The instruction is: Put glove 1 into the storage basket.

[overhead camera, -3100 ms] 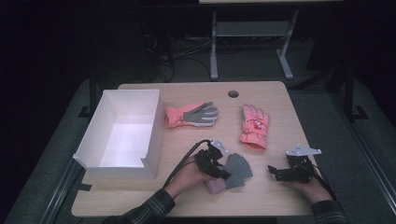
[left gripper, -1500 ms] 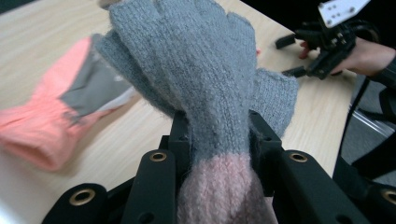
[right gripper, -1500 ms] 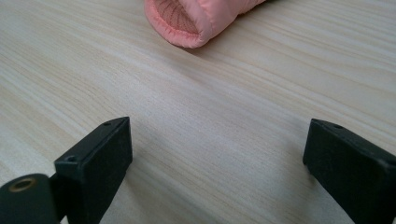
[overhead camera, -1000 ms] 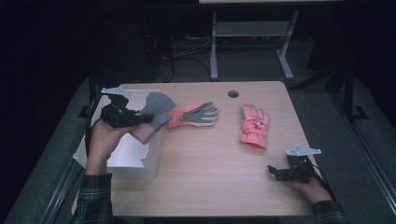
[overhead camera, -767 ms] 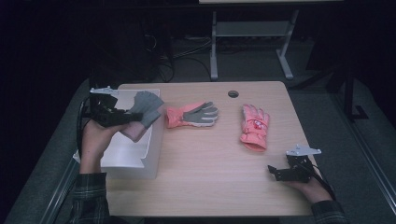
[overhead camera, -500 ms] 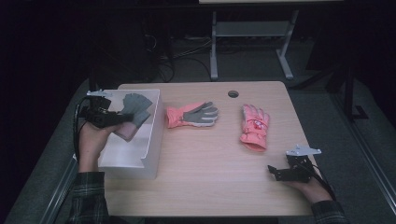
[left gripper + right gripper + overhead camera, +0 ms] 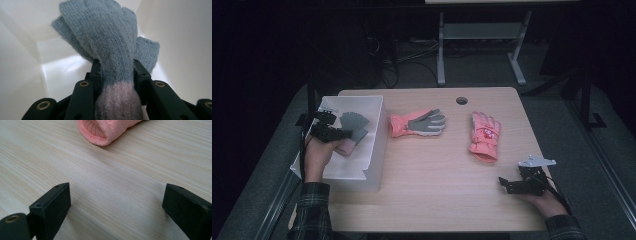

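Two grippers, mine. My left gripper (image 7: 343, 134) has its jaws clamped on the grey knit glove (image 7: 107, 47), inside the white box (image 7: 377, 145) at nine o'clock. My right gripper (image 7: 116, 202), jaws wide apart, rests on the wooden table (image 7: 447, 170) at four o'clock, near a pink glove (image 7: 484, 135).

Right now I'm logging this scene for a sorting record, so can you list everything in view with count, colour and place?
knitted glove: one, grey with pink cuff, inside the box, clamped in the left gripper
box: one, white, open-topped, on the table's left end
palm-up glove: one, pink with grey palm, flat at table centre, beside the box
padded glove: one, pink, right of centre, cuff toward the person
table: one, light wood, round hole near far edge
left gripper: black, in the box, jaws shut on the knitted glove
right gripper: black, resting at the near right edge, jaws open and empty
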Motion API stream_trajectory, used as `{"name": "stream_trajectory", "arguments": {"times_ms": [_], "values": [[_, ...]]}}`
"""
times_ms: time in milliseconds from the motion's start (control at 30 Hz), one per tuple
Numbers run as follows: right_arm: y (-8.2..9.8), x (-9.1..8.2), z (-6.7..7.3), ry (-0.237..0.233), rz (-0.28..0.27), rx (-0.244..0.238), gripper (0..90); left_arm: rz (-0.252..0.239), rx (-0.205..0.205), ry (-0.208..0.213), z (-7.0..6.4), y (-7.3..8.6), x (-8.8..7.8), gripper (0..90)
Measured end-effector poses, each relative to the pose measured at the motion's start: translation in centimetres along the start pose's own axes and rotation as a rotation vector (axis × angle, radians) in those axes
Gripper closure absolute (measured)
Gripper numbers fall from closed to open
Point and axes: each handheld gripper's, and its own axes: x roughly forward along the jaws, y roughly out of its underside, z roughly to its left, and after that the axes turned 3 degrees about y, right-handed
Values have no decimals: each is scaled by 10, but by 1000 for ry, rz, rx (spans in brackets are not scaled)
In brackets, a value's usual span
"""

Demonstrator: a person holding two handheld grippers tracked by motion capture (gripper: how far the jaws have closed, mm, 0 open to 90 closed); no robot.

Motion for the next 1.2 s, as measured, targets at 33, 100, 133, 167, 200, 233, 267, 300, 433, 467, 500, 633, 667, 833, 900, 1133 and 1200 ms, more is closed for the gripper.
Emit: {"name": "stream_trajectory", "arguments": {"times_ms": [33, 100, 133, 167, 200, 233, 267, 300, 433, 467, 500, 633, 667, 833, 900, 1133, 1200], "values": [[0, 0, 0, 0, 0, 1, 75, 8, -5, 1, 2, 1, 2, 673], [0, 0, 0, 0, 1, 1, 75, 22, -14, -15, 5, 4, 7, 672], [0, 0, 0, 0, 0, 1, 75, 29, -20, -16, 6, 5, 8, 672], [0, 0, 0, 0, 0, 1, 75, 33, -27, -17, 8, 7, 10, 672], [0, 0, 0, 0, 0, 0, 75, 44, -25, -21, 9, 7, 11, 671], [0, 0, 0, 0, 0, 0, 74, 54, -19, -20, 8, 7, 13, 670], [0, 0, 0, 0, 1, 1, 75, 54, -21, -28, 8, 8, 14, 668], [0, 0, 0, 0, 0, 0, 75, 58, -22, -35, 8, 8, 15, 667], [0, 0, 0, 0, 0, 1, 75, 94, -32, -36, 10, 12, 23, 658], [0, 0, 0, 0, 0, 1, 75, 104, -34, -34, 10, 13, 25, 656], [0, 0, 0, 0, 0, 1, 75, 115, -30, -38, 10, 14, 27, 650], [0, 0, 0, 0, 0, 1, 75, 141, -28, -63, 10, 15, 32, 597], [0, 0, 0, 0, 0, 0, 75, 142, -34, -59, 10, 15, 33, 577], [0, 0, 0, 0, 0, 1, 75, 158, -33, -70, 7, 14, 36, 407], [0, 0, 0, 0, 0, 1, 75, 147, -29, -83, 6, 12, 35, 362], [0, 0, 0, 0, 0, 1, 75, 121, -27, -89, 0, 7, 27, 213], [0, 0, 0, 0, 0, 1, 75, 114, -20, -91, -2, 4, 22, 180]]}}
